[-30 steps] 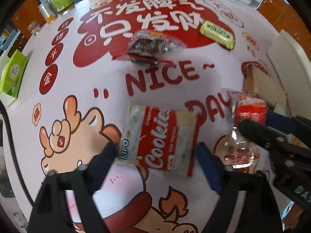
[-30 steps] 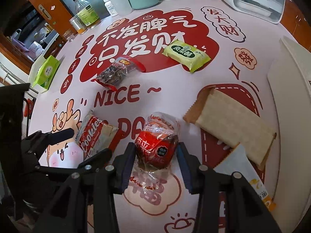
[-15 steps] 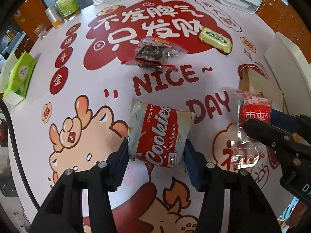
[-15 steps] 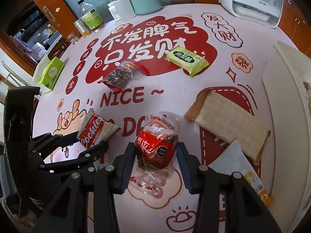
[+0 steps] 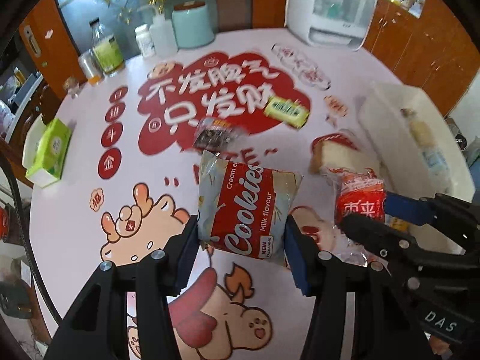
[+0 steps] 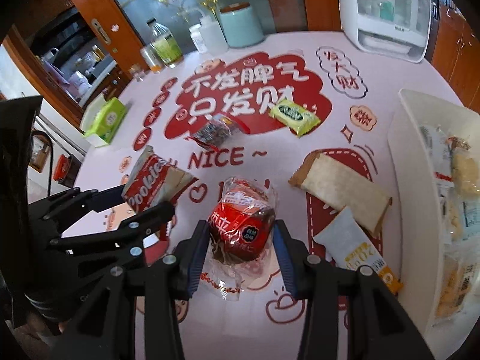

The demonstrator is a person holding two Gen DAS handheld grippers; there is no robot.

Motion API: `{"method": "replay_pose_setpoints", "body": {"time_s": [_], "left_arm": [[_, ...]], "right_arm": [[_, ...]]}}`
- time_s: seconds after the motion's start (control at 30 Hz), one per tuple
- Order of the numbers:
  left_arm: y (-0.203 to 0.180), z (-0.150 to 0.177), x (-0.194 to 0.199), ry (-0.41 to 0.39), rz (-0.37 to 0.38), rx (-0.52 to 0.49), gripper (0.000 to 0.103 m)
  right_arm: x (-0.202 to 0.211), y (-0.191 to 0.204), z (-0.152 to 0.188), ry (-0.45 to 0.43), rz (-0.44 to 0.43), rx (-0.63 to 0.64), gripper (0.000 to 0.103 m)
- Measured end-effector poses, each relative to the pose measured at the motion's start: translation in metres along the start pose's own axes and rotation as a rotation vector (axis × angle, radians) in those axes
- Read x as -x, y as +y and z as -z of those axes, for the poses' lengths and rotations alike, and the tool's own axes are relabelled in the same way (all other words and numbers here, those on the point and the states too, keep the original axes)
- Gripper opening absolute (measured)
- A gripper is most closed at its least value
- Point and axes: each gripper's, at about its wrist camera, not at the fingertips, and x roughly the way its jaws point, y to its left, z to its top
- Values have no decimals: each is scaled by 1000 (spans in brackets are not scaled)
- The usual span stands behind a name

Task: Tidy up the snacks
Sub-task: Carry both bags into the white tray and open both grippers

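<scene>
left gripper (image 5: 241, 234) clamped on cookie pack (image 5: 246, 210), lifted off table (image 5: 75, 198). right gripper (image 6: 240, 240) clamped on red bun pack (image 6: 241, 231). slick, puffy wrappers could slip free en route to white bin (image 6: 414, 156)

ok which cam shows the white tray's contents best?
Right wrist: the white tray lies open at the right edge, several wrapped snacks inside. Left wrist shows it blurred and farther off, contents barely readable.
</scene>
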Motion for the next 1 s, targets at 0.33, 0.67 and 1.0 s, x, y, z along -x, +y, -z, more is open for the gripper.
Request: {"method": "replay_pose_setpoints", "body": {"time_s": [0.33,0.67,1.0], "left_arm": [[-67,-15,51,-81,22,-36,52],[-178,-39,69,-126,63,-94,53],[-272,-60,59,-122,90,-129,53]], "right_arm": [[72,-23,2,-110,-1,30,44],[140,-110,13,-170,52,-8,44],[177,-217,27,-182,125,-102,44]]}}
